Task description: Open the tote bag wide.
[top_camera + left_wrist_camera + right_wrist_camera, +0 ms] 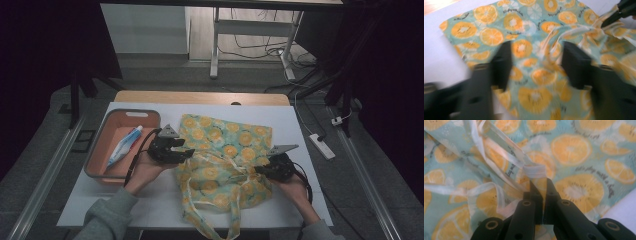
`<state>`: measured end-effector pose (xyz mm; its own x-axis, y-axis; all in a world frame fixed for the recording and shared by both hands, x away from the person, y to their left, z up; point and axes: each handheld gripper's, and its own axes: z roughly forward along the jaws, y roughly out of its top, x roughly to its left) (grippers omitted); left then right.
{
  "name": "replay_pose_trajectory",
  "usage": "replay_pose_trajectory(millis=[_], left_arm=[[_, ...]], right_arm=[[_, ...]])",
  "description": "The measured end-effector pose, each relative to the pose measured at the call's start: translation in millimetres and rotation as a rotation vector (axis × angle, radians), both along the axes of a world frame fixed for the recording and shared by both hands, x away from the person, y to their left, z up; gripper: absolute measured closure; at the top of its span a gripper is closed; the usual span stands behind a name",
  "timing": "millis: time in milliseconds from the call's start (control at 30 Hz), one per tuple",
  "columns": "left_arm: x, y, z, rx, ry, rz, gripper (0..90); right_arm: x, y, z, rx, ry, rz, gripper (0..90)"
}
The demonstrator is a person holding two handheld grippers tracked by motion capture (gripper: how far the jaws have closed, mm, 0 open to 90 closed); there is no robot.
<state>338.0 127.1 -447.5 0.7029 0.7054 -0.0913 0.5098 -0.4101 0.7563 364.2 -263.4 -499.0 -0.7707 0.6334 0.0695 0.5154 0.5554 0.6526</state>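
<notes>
A cloth tote bag (225,150) printed with orange slices on pale green lies crumpled on the white table (300,130), its pale straps (235,220) trailing toward the front edge. My left gripper (186,152) hovers at the bag's left edge. Its jaws stand open in the left gripper view (536,62), blurred, with bag cloth (524,27) below and between them but nothing pinched. My right gripper (261,170) is at the bag's right side. In the right gripper view (540,182) its jaws are shut on a fold of the bag's pale hem (534,171).
An orange bin with a grey rim (100,145) stands at the table's left and holds a toothpaste tube (122,147). The other gripper (621,11) shows far off at the top right of the left gripper view. A power strip (321,145) lies on the floor to the right.
</notes>
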Motion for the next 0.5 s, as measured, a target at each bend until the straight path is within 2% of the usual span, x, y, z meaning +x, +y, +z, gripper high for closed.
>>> replay_pose_trajectory(millis=[67,133,200,233,267,300,333,367,400,433,467,500], left_arm=[[-13.0,5.6,6.3,-0.011,-0.025,0.007,33.0],[-24.7,9.9,12.9,-0.045,-0.019,-0.011,29.7],[-37.5,10.4,17.3,-0.055,-0.015,-0.037,28.6],[-43.5,9.4,17.7,-0.048,-0.012,-0.053,28.6],[-50.3,7.6,16.5,-0.034,-0.005,-0.069,28.0],[-54.9,5.9,14.4,-0.022,0.002,-0.078,27.6],[-58.8,4.4,11.5,-0.001,0.008,-0.087,27.6],[-62.2,3.0,8.1,0.019,0.013,-0.091,27.6],[-64.5,2.4,5.4,0.030,0.019,-0.094,27.6],[-67.9,2.4,1.5,0.040,0.028,-0.102,27.6],[-70.7,3.4,-1.2,0.039,0.035,-0.104,28.2],[-72.6,4.5,-3.0,0.040,0.041,-0.102,28.2]], right_arm=[[-1.6,-2.2,-2.5,0.000,0.013,0.006,87.3],[-3.8,-2.2,-2.0,-0.002,0.014,0.009,82.3],[-6.6,-0.8,1.8,-0.004,-0.004,0.020,65.0],[-6.6,-0.8,1.8,-0.004,-0.004,0.020,65.0],[-10.0,-0.1,6.0,0.003,-0.023,0.025,57.2],[-20.5,-0.6,19.9,0.037,-0.083,0.039,42.0],[-20.5,-0.6,19.9,0.037,-0.083,0.039,42.0],[-26.3,-1.3,27.5,0.044,-0.126,0.034,37.1],[-35.2,-2.0,41.8,0.073,-0.175,0.031,29.4],[-35.2,-2.0,41.8,0.073,-0.175,0.031,29.4],[-44.3,2.6,59.3,0.105,-0.199,0.044,24.2],[-44.3,2.6,59.3,0.105,-0.199,0.044,24.2]])
